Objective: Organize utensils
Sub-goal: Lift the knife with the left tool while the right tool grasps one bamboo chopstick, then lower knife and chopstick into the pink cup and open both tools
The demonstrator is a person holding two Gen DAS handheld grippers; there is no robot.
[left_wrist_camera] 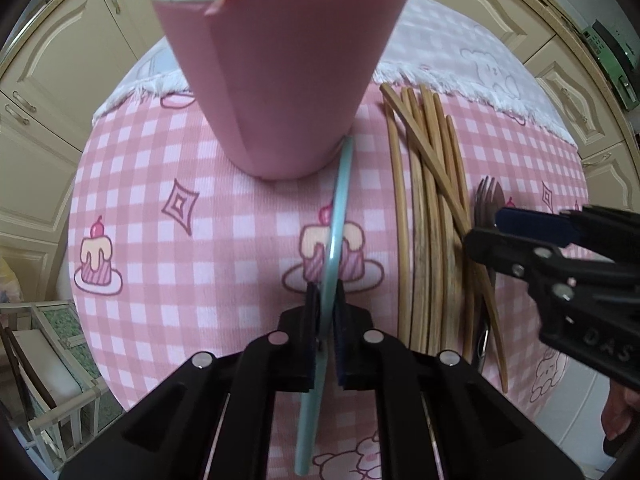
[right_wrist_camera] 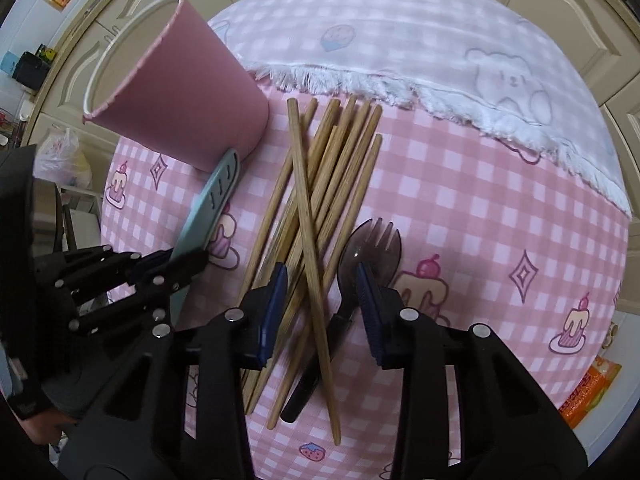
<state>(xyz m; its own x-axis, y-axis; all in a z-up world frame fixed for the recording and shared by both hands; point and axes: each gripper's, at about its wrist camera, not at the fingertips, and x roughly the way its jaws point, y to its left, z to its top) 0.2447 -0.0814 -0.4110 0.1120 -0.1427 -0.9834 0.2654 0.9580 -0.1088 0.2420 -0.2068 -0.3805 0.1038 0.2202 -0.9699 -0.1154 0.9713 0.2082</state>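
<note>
Left wrist view: the left gripper (left_wrist_camera: 325, 312) clenches a flat pale-teal plastic utensil (left_wrist_camera: 334, 236) just ahead of its jaws, tip touching the tall pink paper cup (left_wrist_camera: 280, 68); pushing forward could topple the cup.

Right wrist view: the right gripper (right_wrist_camera: 322, 300) hangs released over the brown bamboo chopsticks (right_wrist_camera: 316, 216) and dark translucent plastic spork (right_wrist_camera: 366, 248) on the counter; closing might catch several.

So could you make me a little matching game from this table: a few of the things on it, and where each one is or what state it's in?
Things:
1. pink cup
2. teal utensil
3. wooden chopsticks
4. dark spork

Places or states:
A. lying in a loose crossed pile on the cloth
B. clamped edge-on in the left gripper
C. standing upright, nothing visible inside
D. lying flat on the right of the chopstick pile, by the open right gripper

Pairs: 1-C, 2-B, 3-A, 4-D
</note>
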